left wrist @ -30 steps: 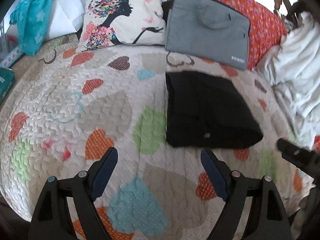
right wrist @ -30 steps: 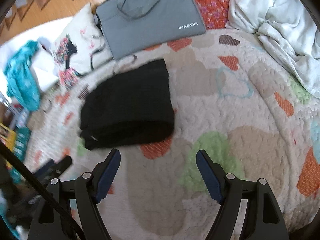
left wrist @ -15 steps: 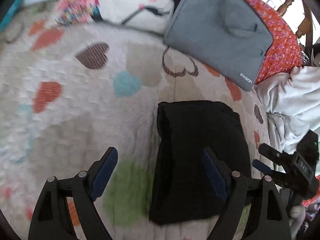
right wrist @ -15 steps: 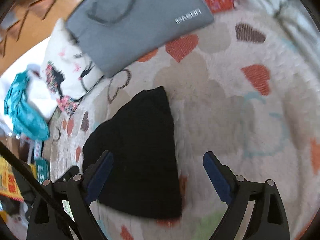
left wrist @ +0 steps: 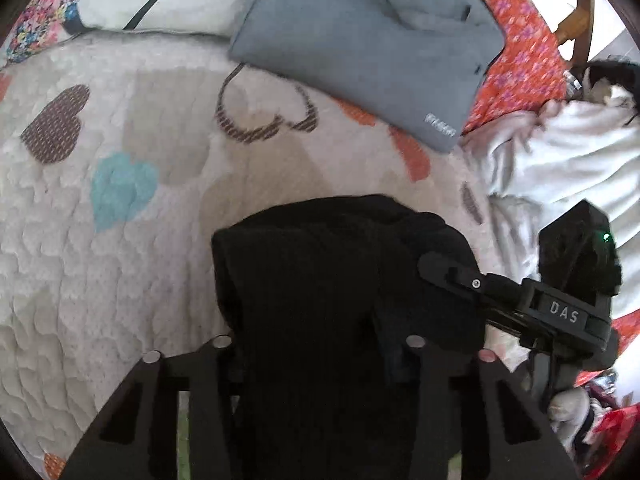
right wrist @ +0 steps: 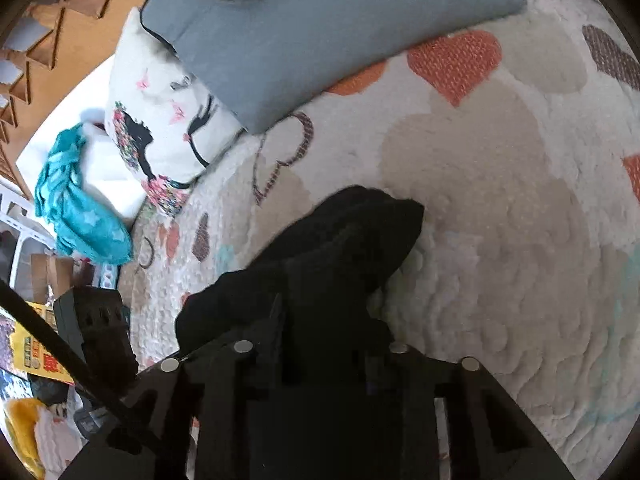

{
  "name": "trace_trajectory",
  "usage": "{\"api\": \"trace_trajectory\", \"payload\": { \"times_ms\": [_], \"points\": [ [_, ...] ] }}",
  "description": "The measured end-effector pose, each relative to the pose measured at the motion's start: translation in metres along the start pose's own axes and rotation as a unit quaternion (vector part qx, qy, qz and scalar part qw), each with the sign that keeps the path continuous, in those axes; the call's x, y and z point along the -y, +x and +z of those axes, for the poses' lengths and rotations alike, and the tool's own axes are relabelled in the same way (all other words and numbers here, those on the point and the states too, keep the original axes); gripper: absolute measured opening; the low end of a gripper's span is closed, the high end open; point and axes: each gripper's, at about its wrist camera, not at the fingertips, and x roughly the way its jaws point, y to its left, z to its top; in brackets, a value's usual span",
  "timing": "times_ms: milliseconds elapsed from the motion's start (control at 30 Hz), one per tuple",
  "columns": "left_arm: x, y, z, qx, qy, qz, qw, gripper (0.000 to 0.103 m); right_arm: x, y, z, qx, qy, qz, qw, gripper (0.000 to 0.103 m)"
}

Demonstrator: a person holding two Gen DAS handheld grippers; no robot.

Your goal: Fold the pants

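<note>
both grippers closed in; pants point(left wrist: 320, 280) between jaws.

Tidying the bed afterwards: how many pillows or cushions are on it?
1: a white cushion with a flower-haired silhouette print, at the bed's far edge, partly under the grey laptop bag. Others may lie outside the views.

Your left gripper's point(left wrist: 318, 344) fingertips were lost against the folded black fabric pants point(left wrist: 320, 280), so you could not see where the pads pressed. The same held for your right gripper point(right wrist: 320, 344). Beyond the pants, the grey fabric laptop bag point(left wrist: 360, 36) was cut off by the top edge, its white logo too blurred to read.
</note>
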Motion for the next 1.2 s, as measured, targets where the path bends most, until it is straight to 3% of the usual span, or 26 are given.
{"api": "trace_trajectory", "payload": {
  "times_ms": [100, 167, 233, 300, 333, 400, 533, 633, 733, 800, 933, 967, 1067, 1200],
  "points": [
    [-0.001, -0.004, 0.015, 0.017, -0.009, -0.011, 0.9998, 0.045, -0.006, -0.015, 0.010, 0.035, -0.008, 0.007, 0.999, 0.027],
    [-0.011, 0.002, 0.024, 0.022, -0.031, 0.005, 0.9993, 0.064, -0.003, -0.018, 0.016, 0.052, -0.002, 0.003, 0.999, 0.028],
    [-0.034, 0.019, 0.030, 0.005, -0.074, 0.026, 0.9969, 0.074, 0.007, -0.015, 0.017, 0.067, 0.005, -0.045, 0.997, 0.040],
    [-0.055, 0.020, 0.031, 0.005, -0.124, -0.024, 0.9919, 0.077, 0.018, -0.009, 0.015, 0.059, 0.009, -0.097, 0.993, 0.051],
    [-0.061, 0.017, 0.032, 0.007, -0.143, -0.037, 0.9891, 0.077, 0.023, -0.008, 0.015, 0.054, 0.017, -0.095, 0.994, 0.056],
    [-0.069, 0.004, 0.036, 0.021, -0.168, -0.037, 0.9848, 0.077, 0.022, -0.018, 0.017, 0.066, 0.026, -0.089, 0.993, 0.057],
    [-0.059, -0.029, 0.037, 0.076, -0.162, -0.016, 0.9837, 0.076, 0.004, -0.049, 0.016, 0.104, 0.026, -0.043, 0.993, 0.062],
    [-0.030, -0.043, 0.036, 0.109, -0.117, -0.024, 0.9868, 0.076, -0.003, -0.062, 0.005, 0.087, 0.038, 0.022, 0.995, 0.066],
    [-0.003, -0.036, 0.032, 0.101, -0.070, -0.050, 0.9912, 0.076, -0.004, -0.063, -0.016, 0.050, 0.060, 0.060, 0.995, 0.068],
    [-0.002, -0.019, 0.030, 0.075, -0.068, -0.039, 0.9941, 0.076, 0.003, -0.058, -0.030, 0.023, 0.088, 0.077, 0.993, 0.070],
    [-0.033, 0.021, 0.020, 0.013, -0.097, 0.036, 0.9946, 0.076, 0.021, -0.046, -0.047, 0.003, 0.122, 0.057, 0.991, 0.070],
    [-0.041, 0.025, 0.018, 0.005, -0.109, 0.019, 0.9938, 0.078, 0.023, -0.042, -0.047, 0.002, 0.121, 0.050, 0.991, 0.070],
    [-0.039, 0.010, 0.017, 0.019, -0.117, 0.004, 0.9929, 0.078, 0.031, -0.047, -0.045, 0.007, 0.138, 0.062, 0.988, 0.070],
    [-0.023, -0.028, 0.006, 0.062, -0.085, 0.018, 0.9943, 0.078, 0.032, -0.068, -0.043, 0.043, 0.137, 0.013, 0.990, 0.078]
  ]
}}
